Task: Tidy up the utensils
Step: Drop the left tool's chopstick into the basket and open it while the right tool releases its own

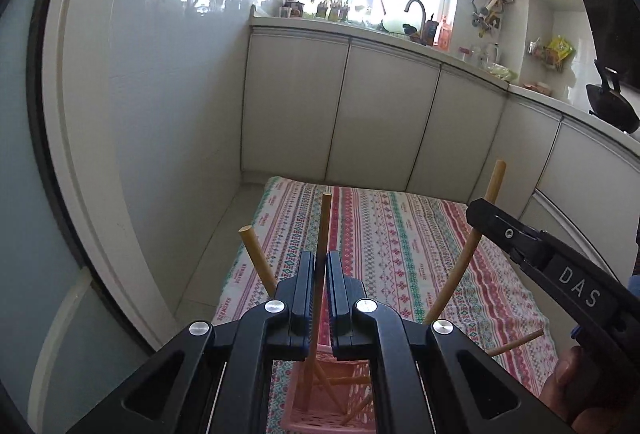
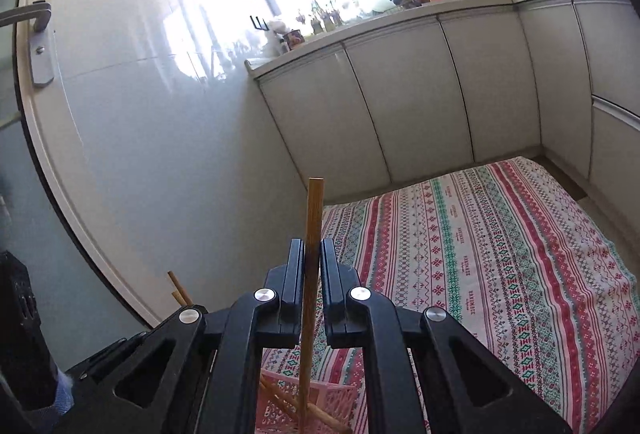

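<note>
My left gripper [image 1: 320,254] is shut on a wooden chopstick [image 1: 325,222] that stands nearly upright, its lower end inside a pink lattice basket [image 1: 332,410]. My right gripper [image 2: 311,242] is shut on another chopstick [image 2: 314,210], whose lower end also reaches into the pink basket [image 2: 328,398]. In the left wrist view the right gripper [image 1: 478,210] comes in from the right, with its chopstick [image 1: 466,258] leaning. More chopsticks [image 1: 256,258] lean out of the basket, and one [image 1: 516,342] pokes out sideways. A hand [image 1: 568,382] holds the right gripper.
The basket stands on a striped patterned cloth [image 2: 480,254] spread over a low surface. White cabinets [image 1: 380,114] run behind and to the right under a counter with a tap [image 1: 416,8]. A wok [image 1: 612,106] sits on the counter. A door handle [image 2: 36,18] is at left.
</note>
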`<state>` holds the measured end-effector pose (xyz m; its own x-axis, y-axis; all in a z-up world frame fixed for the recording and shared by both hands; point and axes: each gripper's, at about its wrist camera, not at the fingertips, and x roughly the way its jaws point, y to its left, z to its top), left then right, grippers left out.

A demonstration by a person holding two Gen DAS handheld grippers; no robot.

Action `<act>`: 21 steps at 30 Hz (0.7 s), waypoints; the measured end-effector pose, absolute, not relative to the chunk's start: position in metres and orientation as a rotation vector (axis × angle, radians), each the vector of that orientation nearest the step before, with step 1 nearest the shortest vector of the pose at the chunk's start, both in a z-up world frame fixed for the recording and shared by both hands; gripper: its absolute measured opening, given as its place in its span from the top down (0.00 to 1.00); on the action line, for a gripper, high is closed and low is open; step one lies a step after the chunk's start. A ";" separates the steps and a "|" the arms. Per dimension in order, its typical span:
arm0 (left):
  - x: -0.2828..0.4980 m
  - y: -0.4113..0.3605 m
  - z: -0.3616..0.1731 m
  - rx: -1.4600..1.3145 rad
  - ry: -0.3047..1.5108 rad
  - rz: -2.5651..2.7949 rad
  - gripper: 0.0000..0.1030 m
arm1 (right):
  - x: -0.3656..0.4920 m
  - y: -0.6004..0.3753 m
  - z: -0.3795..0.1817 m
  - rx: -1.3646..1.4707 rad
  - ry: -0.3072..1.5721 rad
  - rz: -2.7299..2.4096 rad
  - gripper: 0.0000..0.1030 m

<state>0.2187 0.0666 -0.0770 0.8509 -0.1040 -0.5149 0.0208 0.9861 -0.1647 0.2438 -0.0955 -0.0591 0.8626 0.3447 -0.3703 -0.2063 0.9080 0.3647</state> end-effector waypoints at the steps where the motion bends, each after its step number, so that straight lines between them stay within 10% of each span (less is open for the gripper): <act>1: 0.219 0.067 -0.076 -0.158 0.553 -0.069 0.94 | 0.242 -0.096 -0.058 0.312 0.437 0.291 0.92; 8: 0.223 0.066 -0.076 -0.183 0.559 -0.084 0.93 | 0.243 -0.101 -0.055 0.343 0.445 0.311 0.91; 21: 0.222 0.069 -0.066 -0.212 0.595 -0.084 0.60 | 0.237 -0.119 -0.045 0.379 0.476 0.327 0.81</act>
<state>0.2220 0.0687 -0.0662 0.8257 -0.1393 -0.5466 0.0174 0.9749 -0.2220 0.2365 -0.1190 -0.0449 0.8397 0.3886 -0.3795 -0.2150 0.8794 0.4248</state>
